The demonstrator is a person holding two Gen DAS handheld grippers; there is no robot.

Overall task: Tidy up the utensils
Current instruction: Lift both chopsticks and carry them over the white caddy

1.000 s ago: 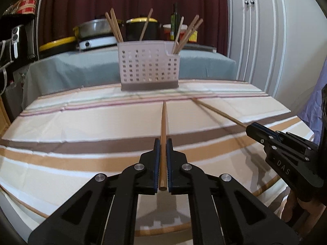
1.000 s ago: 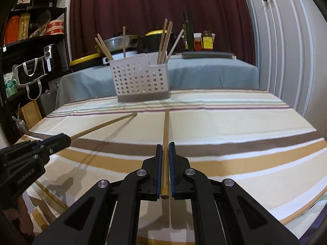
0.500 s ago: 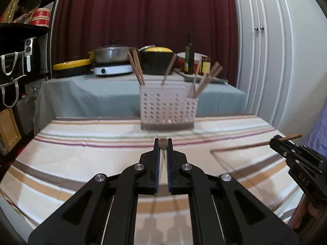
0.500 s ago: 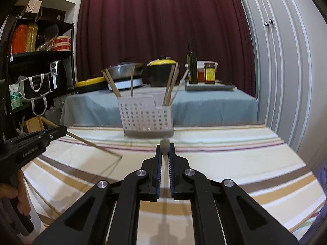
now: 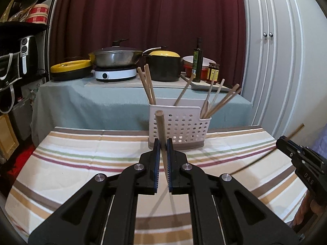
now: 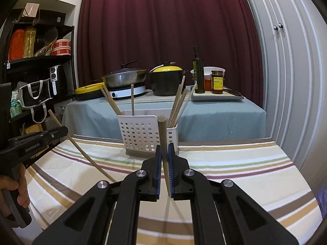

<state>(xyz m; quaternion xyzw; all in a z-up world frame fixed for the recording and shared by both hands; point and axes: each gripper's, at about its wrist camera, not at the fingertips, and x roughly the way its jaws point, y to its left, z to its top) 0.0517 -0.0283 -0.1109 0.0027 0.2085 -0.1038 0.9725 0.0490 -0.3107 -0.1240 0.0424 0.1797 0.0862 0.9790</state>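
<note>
Two plain round wooden chopsticks are in the air, one per hand. The left hand-held gripper (image 5: 162, 159) is clamped on a pale wooden chopstick (image 5: 160, 130) that stands nearly upright between its blue-lined fingers, blunt end up. The right hand-held gripper (image 6: 165, 163) pinches a matching wooden chopstick (image 6: 162, 136) the same way. Both sticks are held above the striped cloth tabletop (image 5: 81, 163), in front of the white perforated plastic utensil holder (image 5: 179, 126), which stands near the far edge of the cloth.

The job looks well along: the holder already carries several chopsticks leaning outward, a pair at its left end, one near the middle and a bunch at its right end. No loose utensil shows on the cloth in either view, so these two appear to be what is left; neither is over the holder's rim yet, and both need carrying forward and dropping in.

The sticks look smooth, light-toned and straight; their lower ends are hidden behind the gripper bodies
</note>
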